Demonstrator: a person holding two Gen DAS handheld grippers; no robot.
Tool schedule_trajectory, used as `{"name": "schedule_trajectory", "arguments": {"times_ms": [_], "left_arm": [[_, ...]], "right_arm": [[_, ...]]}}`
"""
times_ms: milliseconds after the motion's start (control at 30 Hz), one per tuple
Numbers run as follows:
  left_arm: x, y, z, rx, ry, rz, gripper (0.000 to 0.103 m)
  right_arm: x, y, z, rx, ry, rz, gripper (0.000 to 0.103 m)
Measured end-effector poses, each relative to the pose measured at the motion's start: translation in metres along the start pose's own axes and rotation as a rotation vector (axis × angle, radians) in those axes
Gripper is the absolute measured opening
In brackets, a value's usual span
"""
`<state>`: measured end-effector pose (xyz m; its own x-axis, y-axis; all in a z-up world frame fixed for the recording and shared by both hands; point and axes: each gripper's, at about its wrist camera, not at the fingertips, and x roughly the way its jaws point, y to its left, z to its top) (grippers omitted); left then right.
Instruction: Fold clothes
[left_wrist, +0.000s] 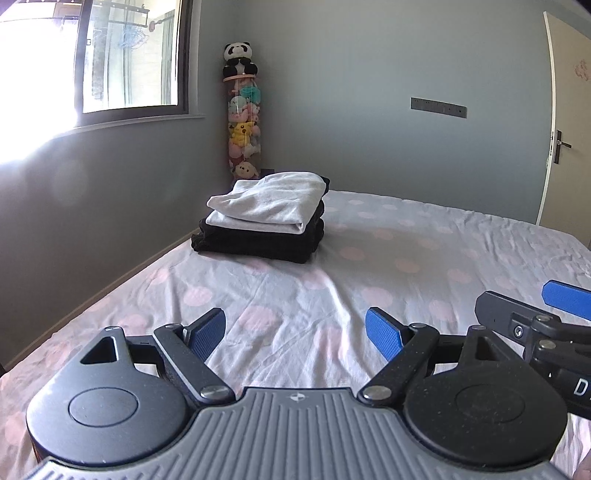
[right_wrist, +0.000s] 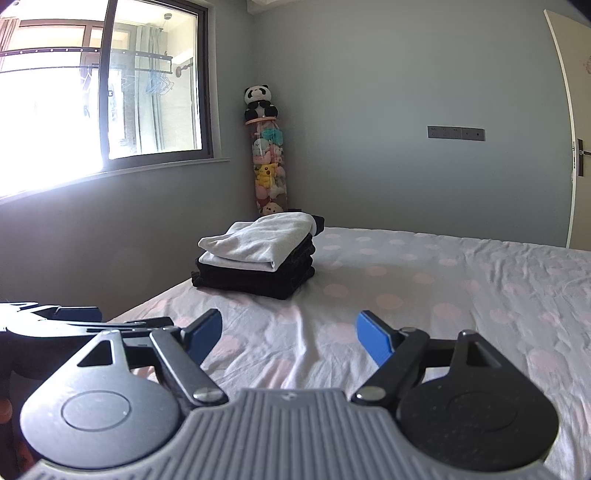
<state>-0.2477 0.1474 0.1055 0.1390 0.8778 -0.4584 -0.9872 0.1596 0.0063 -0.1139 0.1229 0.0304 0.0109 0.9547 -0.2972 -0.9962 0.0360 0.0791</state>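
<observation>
White cloth (left_wrist: 269, 201) tops the black pile (left_wrist: 258, 242) mid-frame, done, so left gripper (left_wrist: 295, 334) and right gripper (right_wrist: 290, 334) hang wide open, empty.

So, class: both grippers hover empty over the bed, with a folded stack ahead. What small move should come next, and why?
Probably turn away to look for another garment. The left gripper and right gripper are open and empty, the white folded top sits on the black folded clothes, and the pink-dotted bedsheet shows nothing unfolded.
</observation>
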Motion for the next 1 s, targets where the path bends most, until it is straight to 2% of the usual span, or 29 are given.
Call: {"name": "schedule_trajectory", "arguments": {"times_ms": [633,1000], "left_arm": [[-0.012,-0.002,-0.026,-0.004,0.067,0.0,0.098],[-0.026,-0.001,-0.027,-0.01,0.055,0.0,0.098]], "right_arm": [[-0.021,0.004,-0.026,0.022,0.046,-0.026,0.083],[-0.039,0.009,-0.029,0.02,0.033,-0.051,0.083]]}}
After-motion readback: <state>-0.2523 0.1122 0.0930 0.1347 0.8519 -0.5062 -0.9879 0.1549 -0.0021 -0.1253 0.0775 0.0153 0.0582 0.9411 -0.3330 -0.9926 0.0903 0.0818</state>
